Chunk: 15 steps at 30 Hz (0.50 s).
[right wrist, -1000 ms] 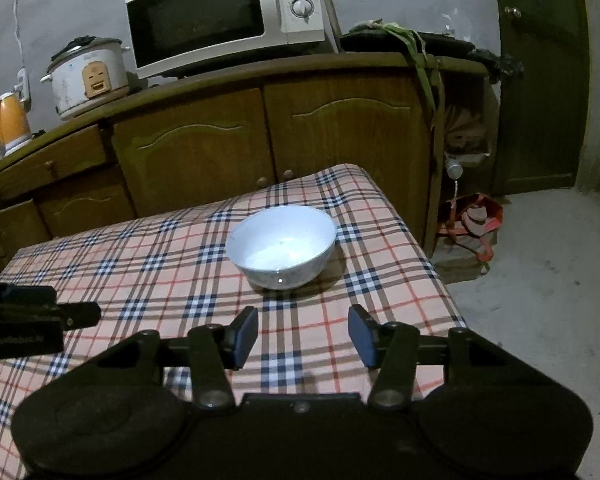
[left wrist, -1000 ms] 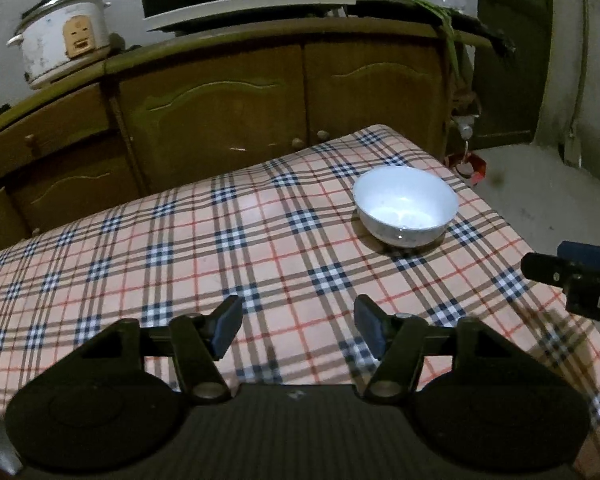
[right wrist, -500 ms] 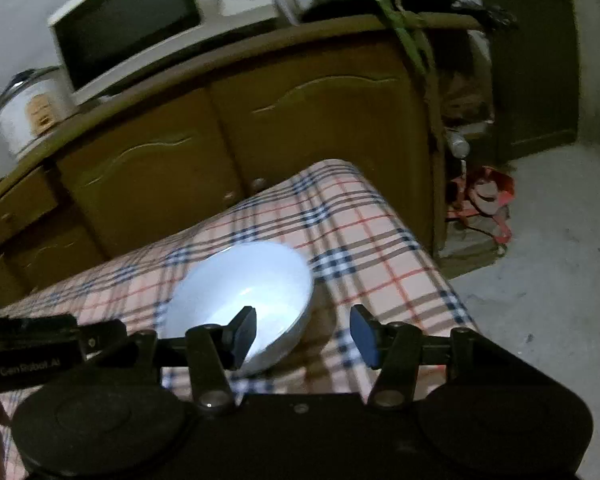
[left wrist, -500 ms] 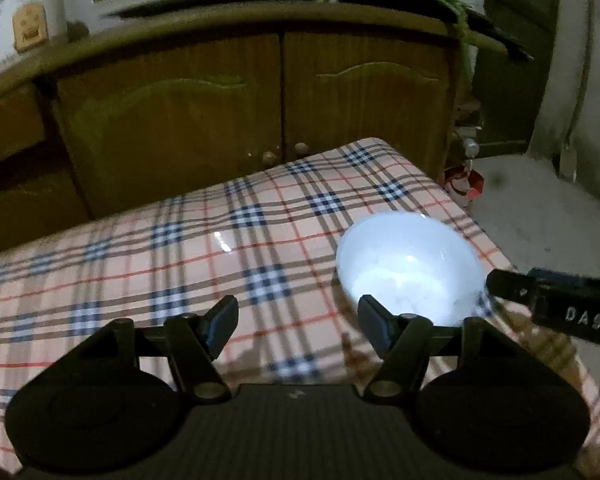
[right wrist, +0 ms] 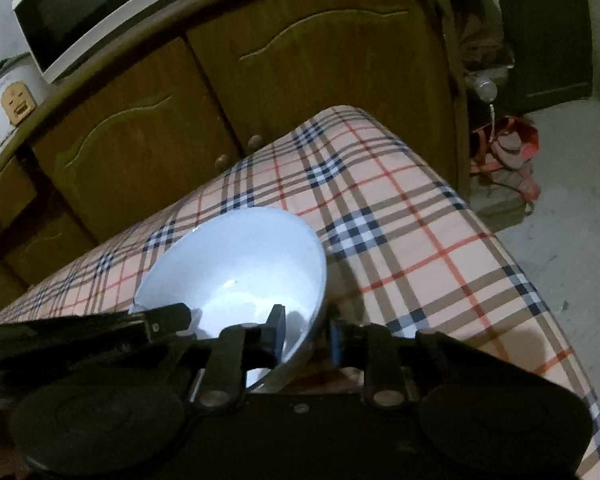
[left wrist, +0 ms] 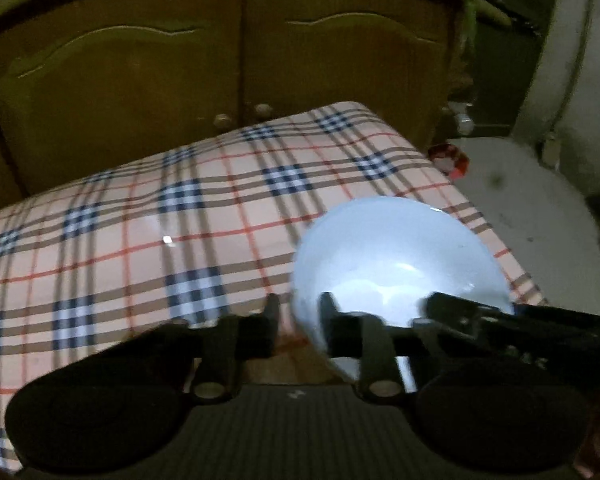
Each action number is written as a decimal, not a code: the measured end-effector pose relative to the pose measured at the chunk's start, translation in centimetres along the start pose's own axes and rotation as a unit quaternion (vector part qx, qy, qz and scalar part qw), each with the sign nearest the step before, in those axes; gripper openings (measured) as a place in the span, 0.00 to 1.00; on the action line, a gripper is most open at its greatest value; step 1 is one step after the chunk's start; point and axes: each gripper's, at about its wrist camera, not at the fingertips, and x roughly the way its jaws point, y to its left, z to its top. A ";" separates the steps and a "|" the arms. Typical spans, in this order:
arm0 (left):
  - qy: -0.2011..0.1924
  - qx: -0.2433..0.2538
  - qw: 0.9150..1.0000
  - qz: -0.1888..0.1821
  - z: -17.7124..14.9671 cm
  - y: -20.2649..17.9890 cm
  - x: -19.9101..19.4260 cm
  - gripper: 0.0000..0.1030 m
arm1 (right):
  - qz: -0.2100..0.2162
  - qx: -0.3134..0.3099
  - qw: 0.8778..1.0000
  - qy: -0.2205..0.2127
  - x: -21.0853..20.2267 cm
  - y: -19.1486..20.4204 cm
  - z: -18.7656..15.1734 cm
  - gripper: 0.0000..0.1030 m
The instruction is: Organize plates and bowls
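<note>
Across dim kitchen, saw brown cupboard (left wrist: pixel 140 80) behind table with checked cloth (left wrist: pixel 140 240); up on cupboard, spotted microwave (right wrist: pixel 80 4) and rice cooker (right wrist: pixel 4 100). Found white bowl (left wrist: pixel 396 248) on cloth near its right-hand far corner, looking tilted in right view, though could not confirm it. Caught left gripper (left wrist: pixel 299 320) straddling bowl's left rim, one finger inside, other outside, jaws drawn narrow. Noted thin strip of cloth between outer finger and wall, yet could not tell through blur whether pinched. Caught right gripper (right wrist: pixel 305 334) straddling opposite rim likewise, one finger in, one out, jaws narrow. Could not tell whether clamped or just apart. Saw each gripper reach into other's view beside bowl.
</note>
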 end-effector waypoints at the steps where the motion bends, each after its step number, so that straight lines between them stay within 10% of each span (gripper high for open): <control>1: 0.000 0.007 1.000 0.006 0.0 -0.3 0.1 0.15 | 0.001 0.006 1.000 -0.001 -0.1 0.0 -0.1 0.26; 15: -0.040 -0.002 0.999 0.014 -1.5 -1.0 -7.6 0.13 | 0.014 -0.013 0.999 -0.033 -7.1 2.8 -1.6 0.25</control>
